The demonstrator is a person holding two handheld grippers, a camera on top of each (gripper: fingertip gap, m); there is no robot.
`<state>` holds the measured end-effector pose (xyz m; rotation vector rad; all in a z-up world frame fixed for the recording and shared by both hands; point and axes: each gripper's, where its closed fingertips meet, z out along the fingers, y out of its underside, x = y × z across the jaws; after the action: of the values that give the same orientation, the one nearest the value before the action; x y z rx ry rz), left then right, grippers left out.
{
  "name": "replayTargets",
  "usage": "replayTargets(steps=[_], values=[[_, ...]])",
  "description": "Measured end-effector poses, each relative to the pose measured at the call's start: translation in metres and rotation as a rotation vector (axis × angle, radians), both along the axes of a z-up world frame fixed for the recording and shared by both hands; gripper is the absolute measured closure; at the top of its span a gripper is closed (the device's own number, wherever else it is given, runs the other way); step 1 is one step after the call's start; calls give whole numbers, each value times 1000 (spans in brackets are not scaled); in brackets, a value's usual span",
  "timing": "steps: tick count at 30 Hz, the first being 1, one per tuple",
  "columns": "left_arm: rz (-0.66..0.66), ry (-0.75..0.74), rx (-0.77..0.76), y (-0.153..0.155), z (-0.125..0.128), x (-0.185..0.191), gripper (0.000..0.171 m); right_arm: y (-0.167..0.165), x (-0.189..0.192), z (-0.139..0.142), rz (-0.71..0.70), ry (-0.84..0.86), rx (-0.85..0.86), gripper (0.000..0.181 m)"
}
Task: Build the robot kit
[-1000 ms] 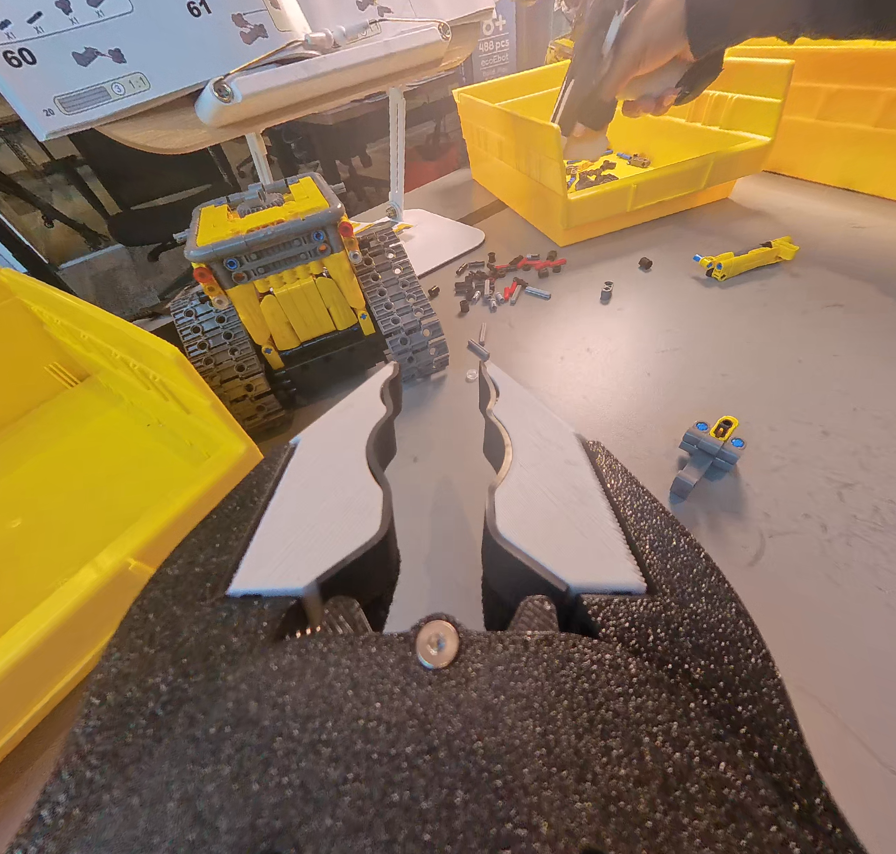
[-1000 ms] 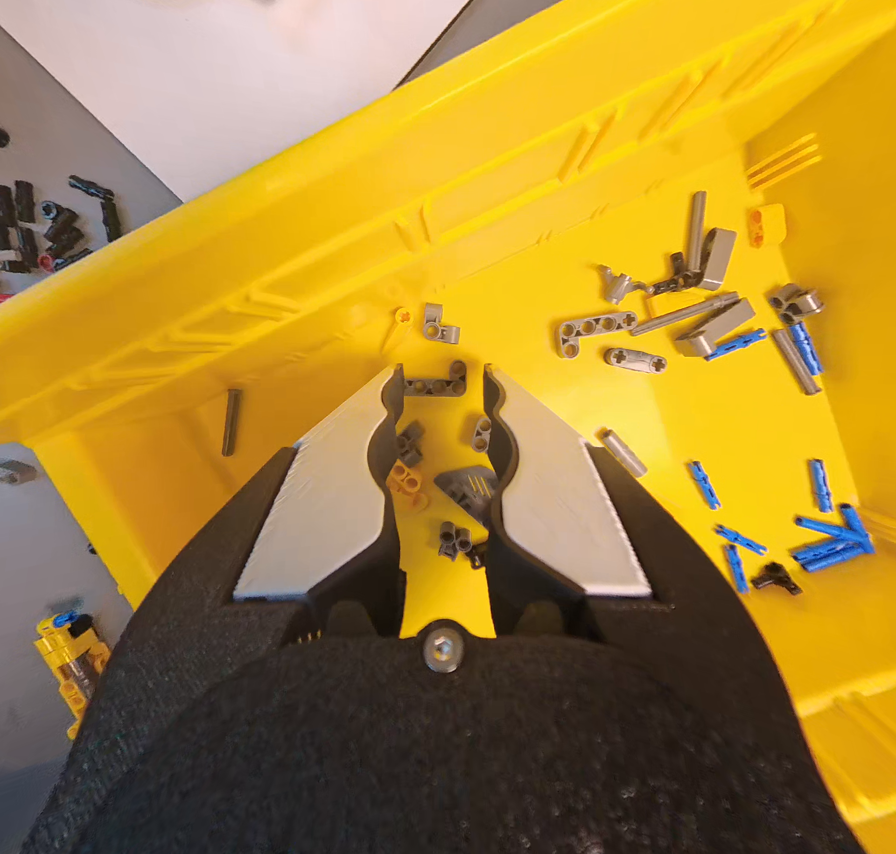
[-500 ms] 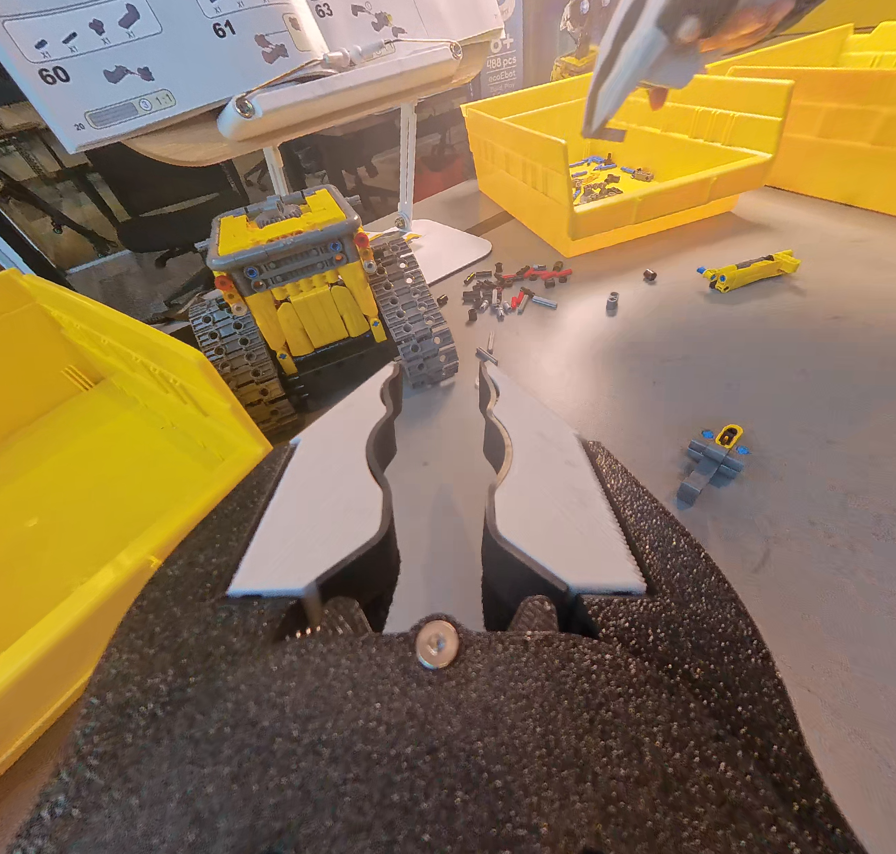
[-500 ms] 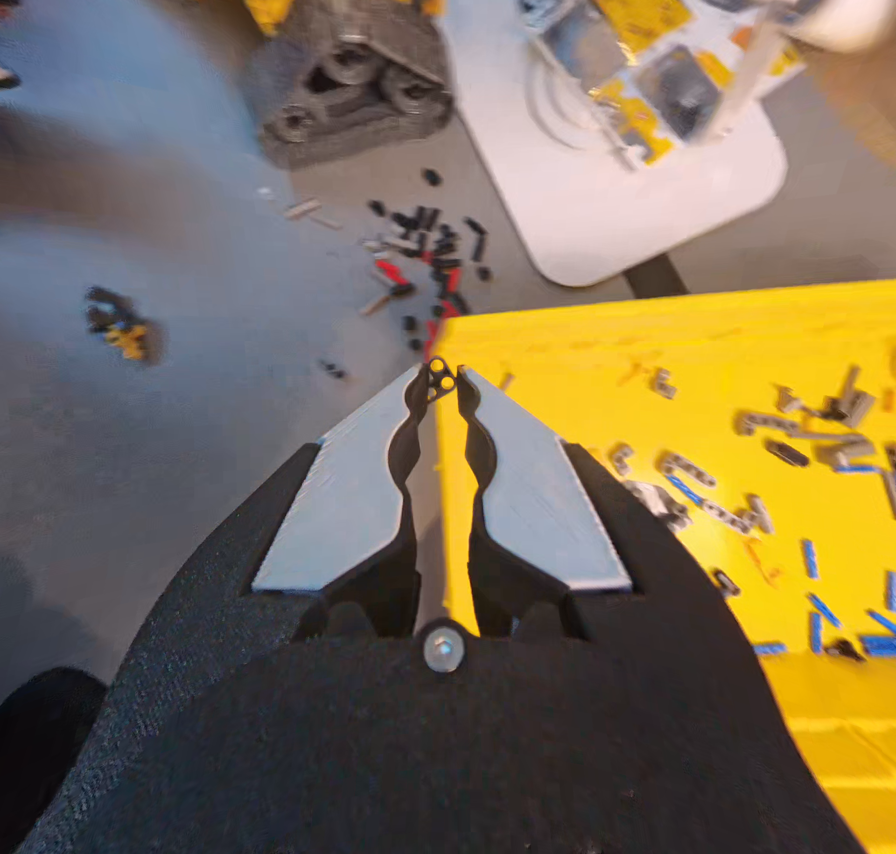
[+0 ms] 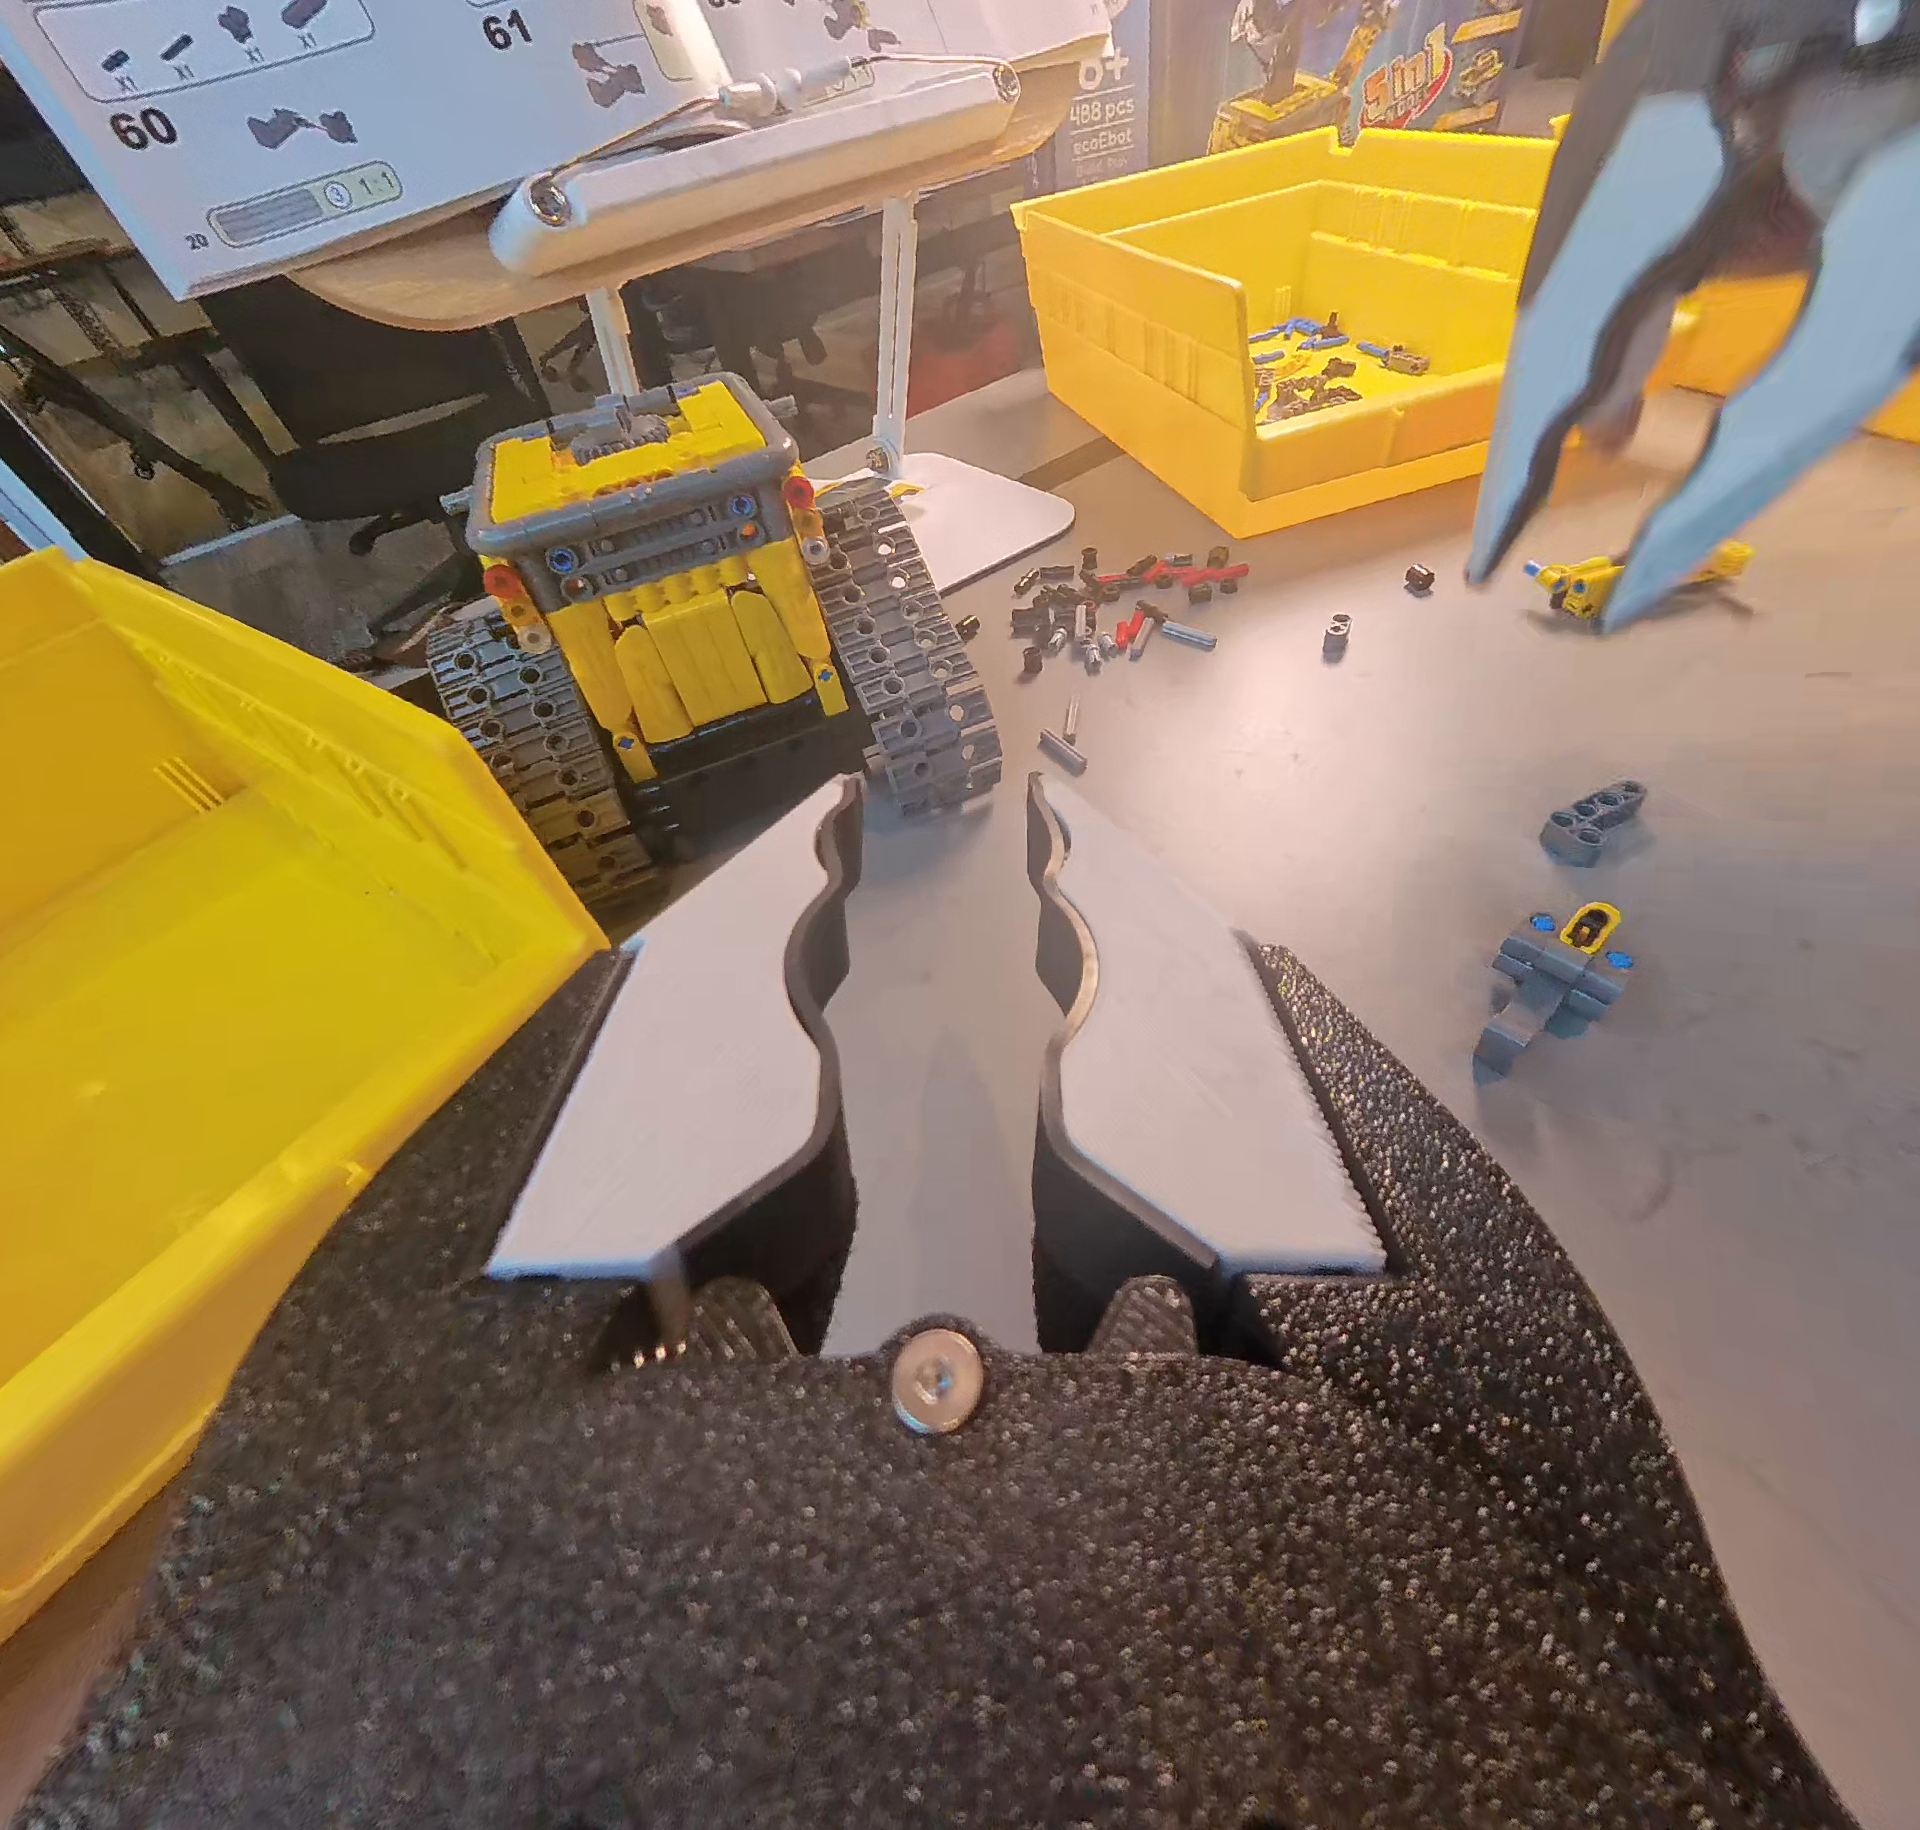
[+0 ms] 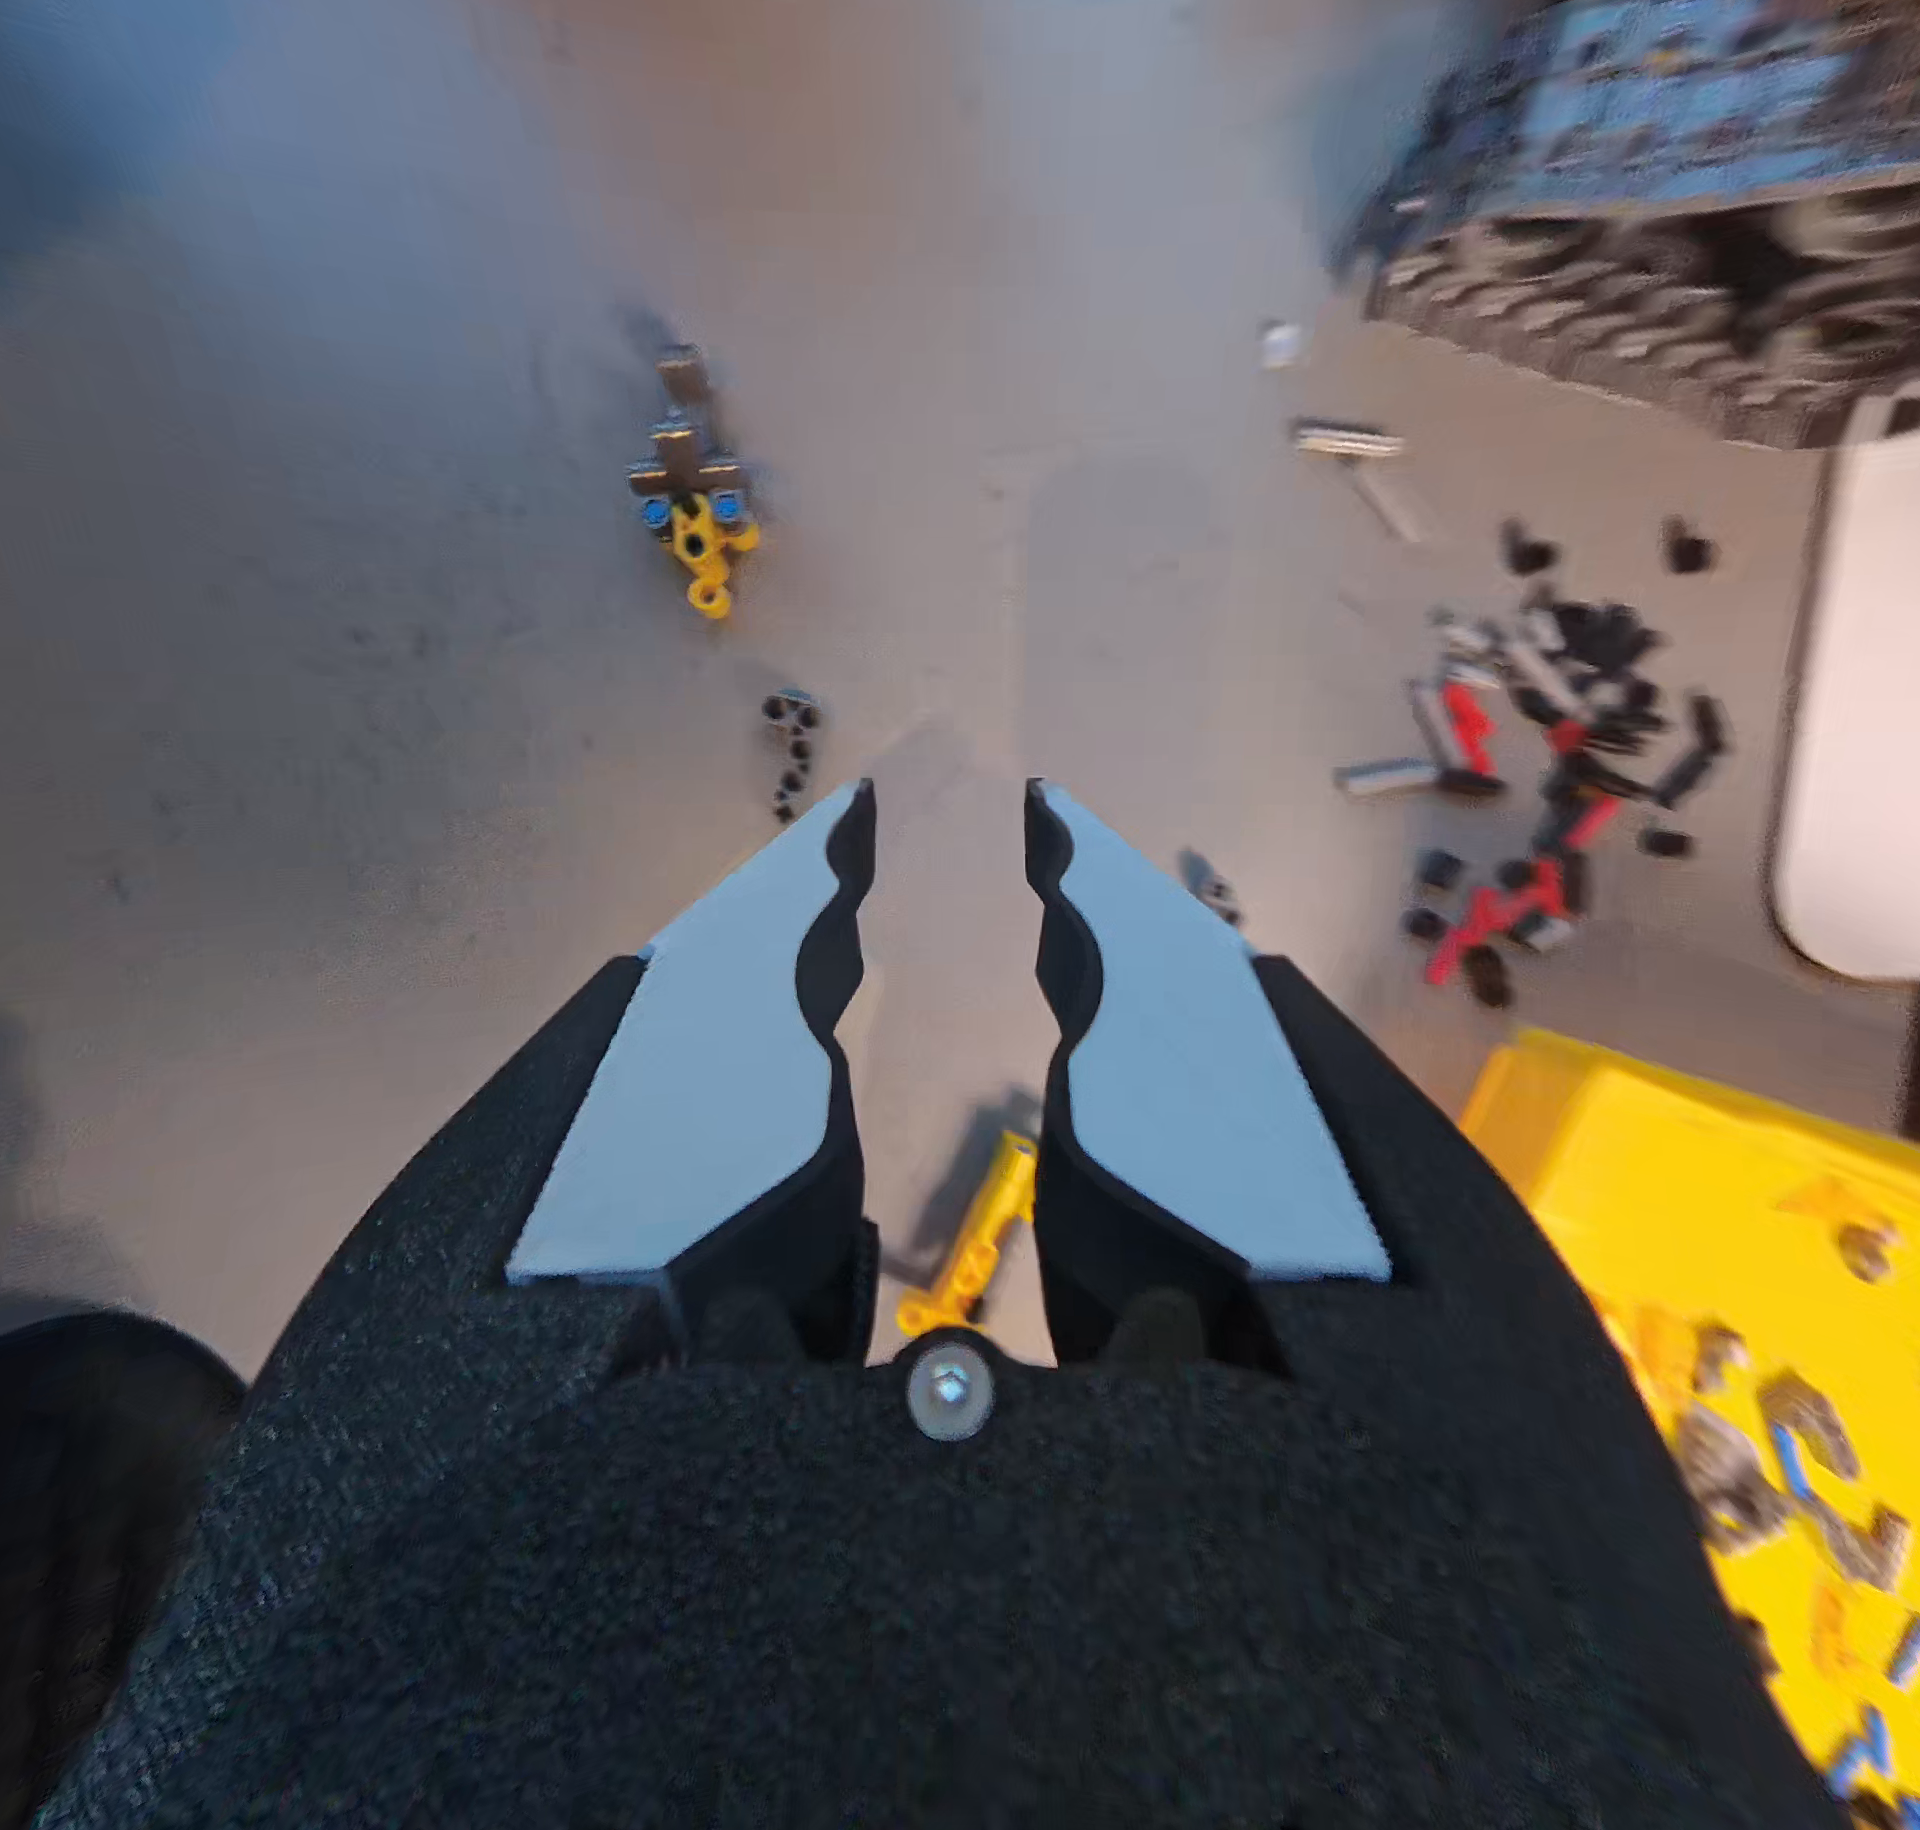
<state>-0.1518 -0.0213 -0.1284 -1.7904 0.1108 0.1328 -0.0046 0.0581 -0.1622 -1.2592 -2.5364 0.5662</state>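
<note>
My left gripper (image 5: 945,793) is open and empty, low over the grey table just in front of a yellow tracked brick robot (image 5: 707,617). My right gripper (image 6: 948,793) is open and empty above the table; it also shows in the left wrist view (image 5: 1548,596) at the upper right. A dark bent beam with holes (image 6: 790,752) lies on the table just left of the right fingertips, and also shows in the left wrist view (image 5: 1595,819). A small grey and yellow sub-assembly (image 6: 691,492) lies beyond it. A long yellow assembly (image 6: 977,1240) lies under the right gripper.
A yellow bin (image 5: 208,949) stands at the left; a second yellow bin (image 5: 1143,326) with loose parts stands at the back right. A pile of small black and red parts (image 5: 1122,606) lies mid-table. An instruction booklet on a white stand (image 5: 416,66) overhangs the robot. Across from one pair of fingers to the other is roughly 20 centimeters. My left gripper is the nearer one to the yellow tracked brick robot (image 5: 707,617): about 11 centimeters, against 20 centimeters.
My right gripper closed on the dark beam in the bin, carried it out over the table and opened; the beam now lies on the table. My left gripper barely moved.
</note>
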Motion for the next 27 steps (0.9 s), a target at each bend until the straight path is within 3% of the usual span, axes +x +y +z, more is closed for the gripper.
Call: replayTargets(steps=[3,5,8,11,16,27], values=[[-3,-8,0,0,0,-1,141,73,-4,56,-117,82,-13,156],[-7,-13,2,1,0,-1,141,148,-5,68,-199,117,107,157],[-10,-14,-1,2,-1,-1,141,249,4,46,-343,36,235,158],[-4,-6,-13,2,-4,-2,141,303,3,13,-403,-27,278,160],[4,4,-12,2,-4,-2,141,327,3,-27,-369,-150,284,160],[-20,40,-27,4,-7,3,141,317,-3,-35,-269,-207,247,158]])
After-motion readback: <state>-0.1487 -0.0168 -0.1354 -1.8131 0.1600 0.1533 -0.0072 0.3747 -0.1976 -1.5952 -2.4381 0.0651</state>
